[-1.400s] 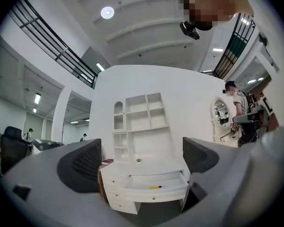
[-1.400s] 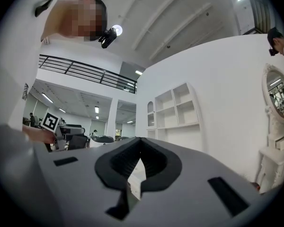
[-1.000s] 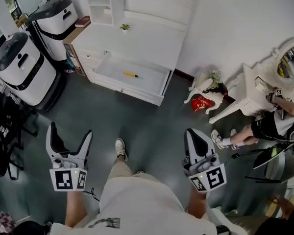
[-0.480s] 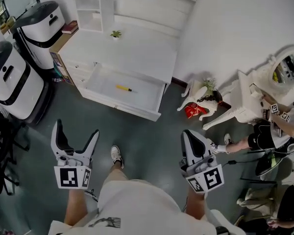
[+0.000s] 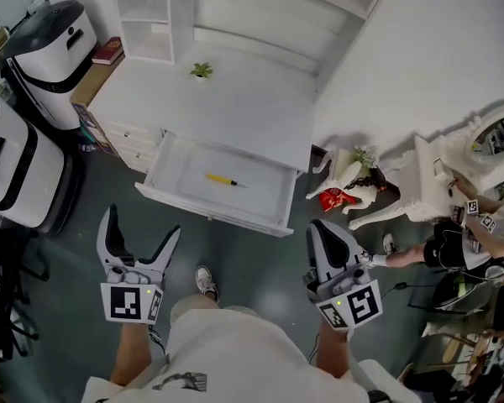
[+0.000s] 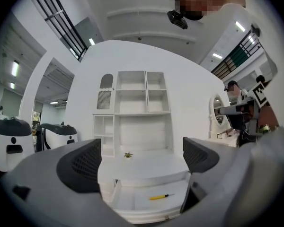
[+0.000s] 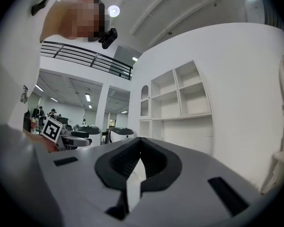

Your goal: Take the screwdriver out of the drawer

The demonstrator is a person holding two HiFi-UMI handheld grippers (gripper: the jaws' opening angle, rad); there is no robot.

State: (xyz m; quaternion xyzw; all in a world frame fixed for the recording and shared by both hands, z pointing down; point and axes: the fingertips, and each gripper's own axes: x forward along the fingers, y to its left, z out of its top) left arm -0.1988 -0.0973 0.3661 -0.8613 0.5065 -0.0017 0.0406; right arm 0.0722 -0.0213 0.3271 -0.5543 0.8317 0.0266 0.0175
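- The open drawer (image 5: pixel 210 214) now sits nearer to both grippers in the head view than it did a second ago. The person has closed in on the white surface (image 5: pixel 235 107), which carries a small plant (image 5: pixel 202 70).
- The yellow screwdriver (image 5: pixel 221 180) lies flat on the drawer floor near its middle, exactly as before, with nothing touching it.
- The left gripper (image 5: pixel 143 225) hovers in front of the drawer, well short of it. Its jaws are spread wide with nothing between them, and its own view frames the screwdriver (image 6: pixel 159 197) in the gap.
- The right gripper (image 5: pixel 322 229) hangs at the person's right, beside the drawer's right corner. Its jaws are pressed together on nothing.
- The approach looks nearly done. The reach into the drawer has not begun, and the left gripper seems the better placed for it.
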